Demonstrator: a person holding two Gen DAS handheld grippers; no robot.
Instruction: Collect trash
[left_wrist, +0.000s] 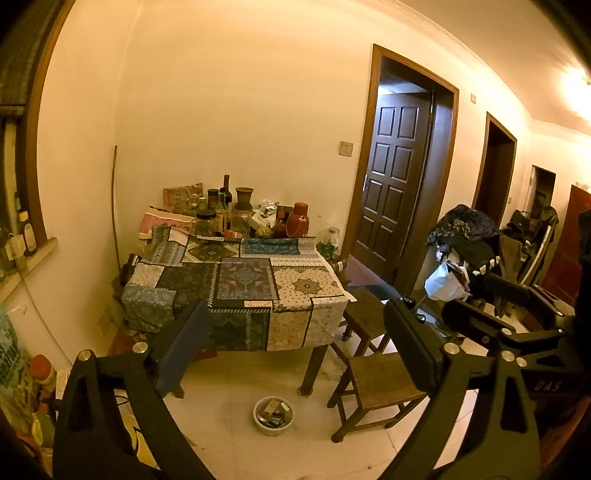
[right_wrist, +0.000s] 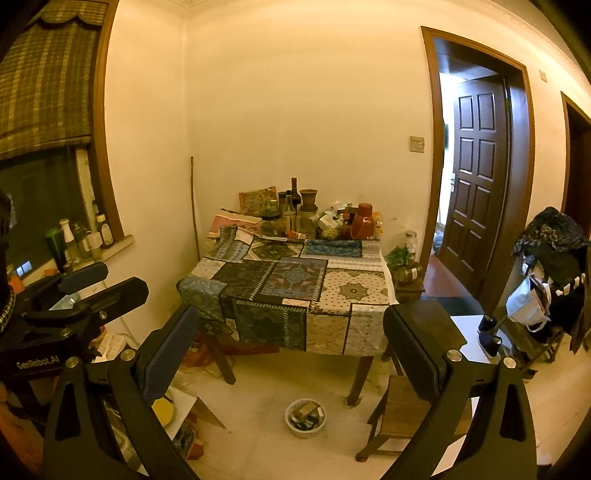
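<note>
White, round, probably plastic or enamel bowl (left_wrist: 273, 415) standing on the pale tiled floor (left_wrist: 236, 391), near the right front leg of the cloth-covered wooden table (left_wrist: 243, 284), just left of a small dark wooden stool (left_wrist: 376, 384). Filled with small dark scraps, too small to identify. Probably light and stiff, maybe slippery; best taken at the rim. Left gripper (left_wrist: 295, 336) spread wide, pinching nothing. Right gripper (right_wrist: 291, 336) likewise wide apart, empty.

White round bowl (left_wrist: 273, 416) of dark scraps, upright on pale floor tiles, beside table leg (left_wrist: 314, 369)
</note>
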